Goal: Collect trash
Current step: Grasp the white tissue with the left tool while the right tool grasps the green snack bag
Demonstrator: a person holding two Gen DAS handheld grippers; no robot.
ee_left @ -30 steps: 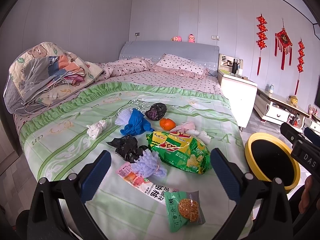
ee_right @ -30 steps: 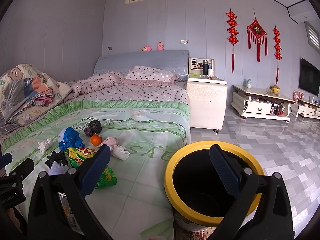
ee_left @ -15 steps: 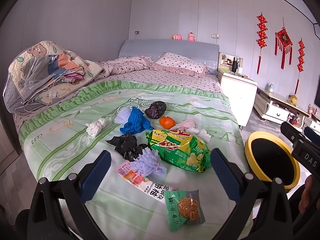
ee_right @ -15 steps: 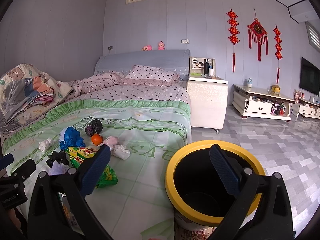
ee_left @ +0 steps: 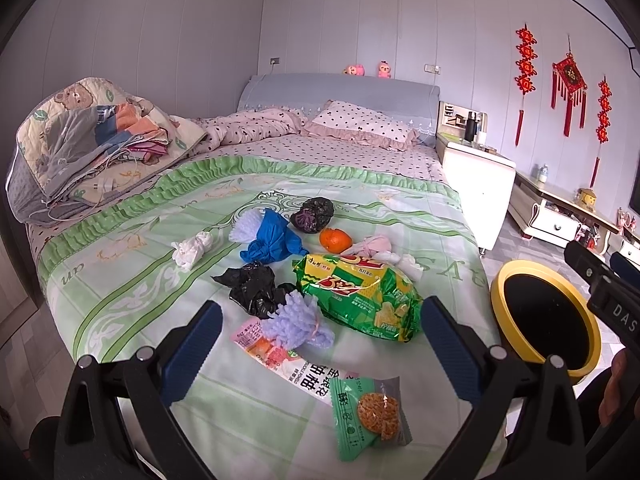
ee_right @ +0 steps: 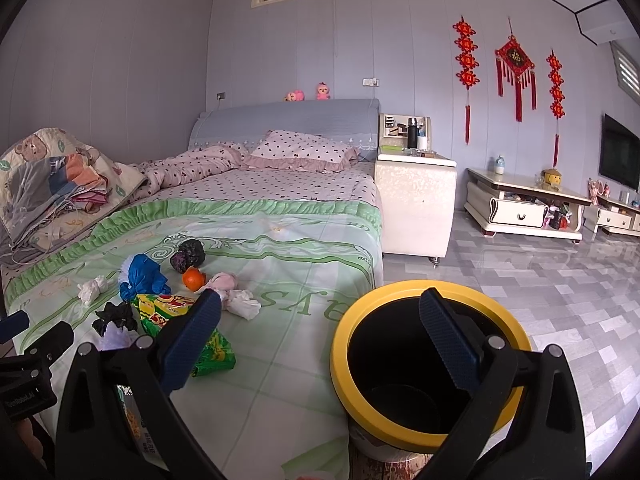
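A wide bed (ee_left: 132, 280) under a green floral sheet fills most of the left wrist view, with a polka-dot pillow (ee_left: 360, 124) at its grey headboard and a heap of folded quilts (ee_left: 92, 140) on its far left side. On the floor just beside the foot of the bed stands a black trash bin with a yellow rim (ee_right: 424, 292), open at the top; nothing shows inside it.

The trash lies scattered across the middle of the sheet. Largest is a green snack bag (ee_left: 356, 296), lying flat. Touching its left edge is a lavender frilly wrapper (ee_left: 296, 324), which rests on a long white and orange packet (ee_left: 276, 356). A small green cookie packet (ee_left: 368, 412) lies nearest the camera, overlapping that packet's end. A crumpled black plastic bag (ee_left: 252, 288) sits left of the snack bag, a knotted blue plastic bag (ee_left: 272, 240) behind it, and a dark bundle (ee_left: 312, 214) farther back. An orange (ee_left: 335, 239) lies between the dark bundle and a pink and white wad (ee_left: 376, 248). A crumpled white tissue (ee_left: 192, 249) lies apart on the left.

The left gripper (ee_left: 320, 336) hovers above the near trash, fingers spread wide and empty. The right gripper (ee_right: 320, 336) hangs between the bed edge and the bin, also spread wide, gripping nothing.
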